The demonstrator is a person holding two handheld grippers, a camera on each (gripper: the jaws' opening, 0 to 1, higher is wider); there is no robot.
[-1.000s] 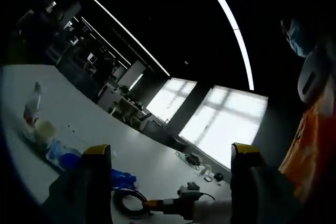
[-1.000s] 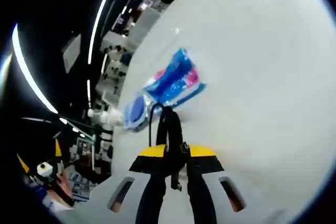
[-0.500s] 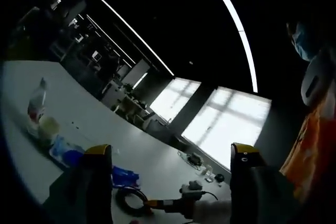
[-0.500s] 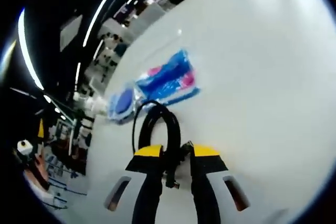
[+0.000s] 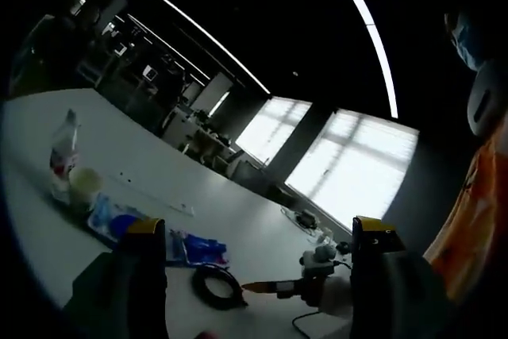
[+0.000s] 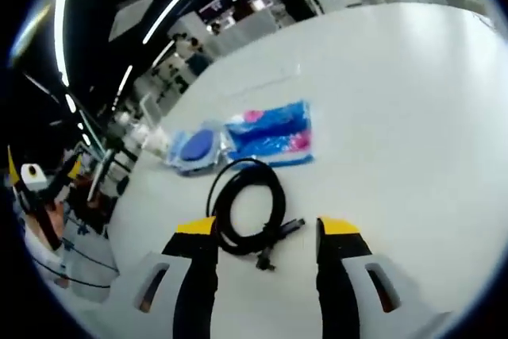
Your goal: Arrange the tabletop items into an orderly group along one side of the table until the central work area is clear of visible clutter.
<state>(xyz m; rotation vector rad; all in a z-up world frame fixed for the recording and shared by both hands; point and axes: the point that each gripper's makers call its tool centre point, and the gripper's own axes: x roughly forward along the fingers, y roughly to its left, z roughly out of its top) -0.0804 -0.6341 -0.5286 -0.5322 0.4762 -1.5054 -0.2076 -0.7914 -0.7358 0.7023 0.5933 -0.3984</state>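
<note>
A coiled black cable (image 6: 248, 213) is seen lying on the white table (image 6: 413, 117) between the spread jaws of the right gripper (image 6: 268, 232), released.

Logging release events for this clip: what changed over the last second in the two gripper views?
The right gripper opened and let go of the coiled black cable, which it had clamped between its fingers; the cable now lies on the white table. The blue packet and blue-lidded container beside it stayed put. The left gripper stayed open.
</note>
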